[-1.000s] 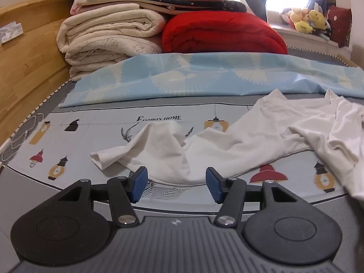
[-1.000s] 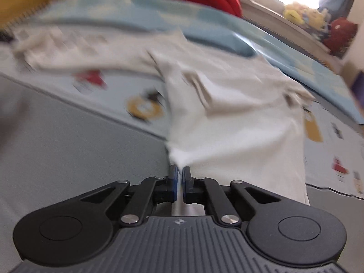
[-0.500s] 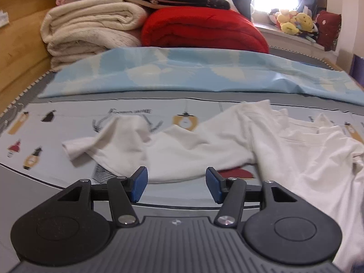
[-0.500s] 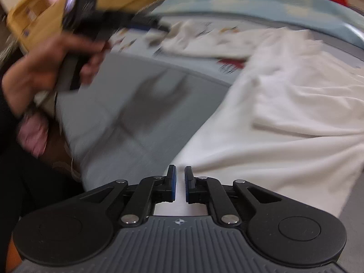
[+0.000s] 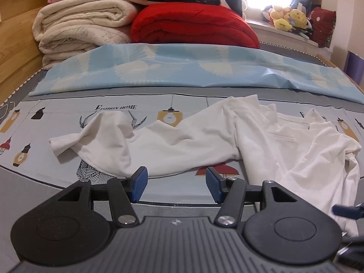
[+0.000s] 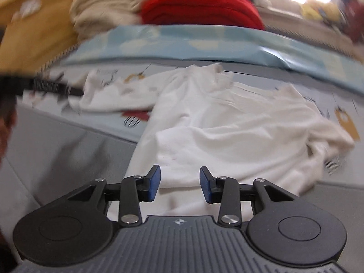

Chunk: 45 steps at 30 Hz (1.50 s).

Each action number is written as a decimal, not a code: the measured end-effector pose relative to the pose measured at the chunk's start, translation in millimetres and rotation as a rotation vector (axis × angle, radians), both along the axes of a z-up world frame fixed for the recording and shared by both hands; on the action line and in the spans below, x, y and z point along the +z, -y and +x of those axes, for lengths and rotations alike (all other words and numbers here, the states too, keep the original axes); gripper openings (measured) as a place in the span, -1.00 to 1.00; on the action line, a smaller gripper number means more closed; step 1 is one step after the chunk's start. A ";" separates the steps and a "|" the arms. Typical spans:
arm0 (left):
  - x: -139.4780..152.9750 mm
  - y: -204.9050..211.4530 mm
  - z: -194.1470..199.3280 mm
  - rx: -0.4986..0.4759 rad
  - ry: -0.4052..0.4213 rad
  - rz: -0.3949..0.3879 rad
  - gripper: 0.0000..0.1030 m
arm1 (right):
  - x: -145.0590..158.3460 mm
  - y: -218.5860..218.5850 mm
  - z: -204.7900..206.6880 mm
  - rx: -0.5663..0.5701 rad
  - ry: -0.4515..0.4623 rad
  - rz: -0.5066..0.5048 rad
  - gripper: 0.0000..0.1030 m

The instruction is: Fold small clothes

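The white garment lies crumpled on the printed bed sheet, one long sleeve trailing left from its bunched body, which sits to the right, nearer the bed's edge. The left gripper hovers just short of that sleeve with its jaws held wide apart and nothing between them, as they were a second ago. Right of it, the right gripper has just been opening: a second ago its pads pinched the garment's near hem, and now they stand partly apart with the cloth lying loose below them, so the hem appears released. That suggests the spreading pull is done and a fresh grasp comes next. The only legible writing is "FASHION HOME", printed on the sheet just beyond the sleeve.
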<state>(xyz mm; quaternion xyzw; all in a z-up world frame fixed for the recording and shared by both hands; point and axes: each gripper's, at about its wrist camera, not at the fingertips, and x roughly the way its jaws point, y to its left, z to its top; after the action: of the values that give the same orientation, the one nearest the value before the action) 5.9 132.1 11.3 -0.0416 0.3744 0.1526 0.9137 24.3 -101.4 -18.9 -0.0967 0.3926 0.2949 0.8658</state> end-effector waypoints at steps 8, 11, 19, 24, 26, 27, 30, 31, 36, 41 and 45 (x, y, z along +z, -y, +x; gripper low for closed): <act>7.5 -16.2 -4.9 0.018 0.016 -0.027 0.20 | -45.5 -52.4 -9.2 0.055 0.145 -0.359 -0.34; 10.9 -18.6 -5.2 0.018 0.023 -0.018 0.21 | -23.2 -40.9 -4.4 -0.010 0.194 -0.313 -0.83; 21.6 -24.0 -11.1 0.024 0.055 -0.037 0.21 | 97.5 136.8 89.8 -0.393 0.124 0.069 -0.85; 27.6 -23.6 -13.2 0.031 0.072 -0.054 0.21 | 150.6 328.2 175.4 -0.936 0.214 -0.136 -0.84; 27.9 -20.9 -12.9 0.021 0.072 -0.057 0.21 | 164.6 390.4 179.4 -1.169 0.274 -0.151 -0.67; 27.7 -18.9 -12.2 0.013 0.069 -0.058 0.21 | 165.3 410.7 175.3 -1.225 0.275 -0.154 -0.67; 28.3 -10.6 -9.6 -0.012 0.066 -0.055 0.21 | 151.7 426.5 146.1 -1.277 0.236 -0.057 -0.67; 28.8 -6.9 -9.2 -0.020 0.068 -0.054 0.21 | 143.3 420.0 132.0 -1.246 0.230 -0.006 -0.67; 33.7 20.3 -18.2 -0.074 0.079 -0.035 0.21 | 93.3 360.5 68.3 -1.059 0.146 0.154 -0.38; 44.7 54.3 -45.4 -0.138 0.089 0.026 0.22 | 54.9 335.2 4.2 -1.115 -0.019 0.369 -0.36; 57.3 80.0 -71.9 -0.167 0.094 0.022 0.23 | 43.7 329.9 -14.9 -1.096 -0.035 0.345 -0.44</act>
<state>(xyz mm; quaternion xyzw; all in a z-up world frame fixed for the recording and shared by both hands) -66.1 52.0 68.6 -0.0073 0.3316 0.0779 0.9402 9.4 -431.3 24.9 0.2684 0.3459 -0.1356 0.8888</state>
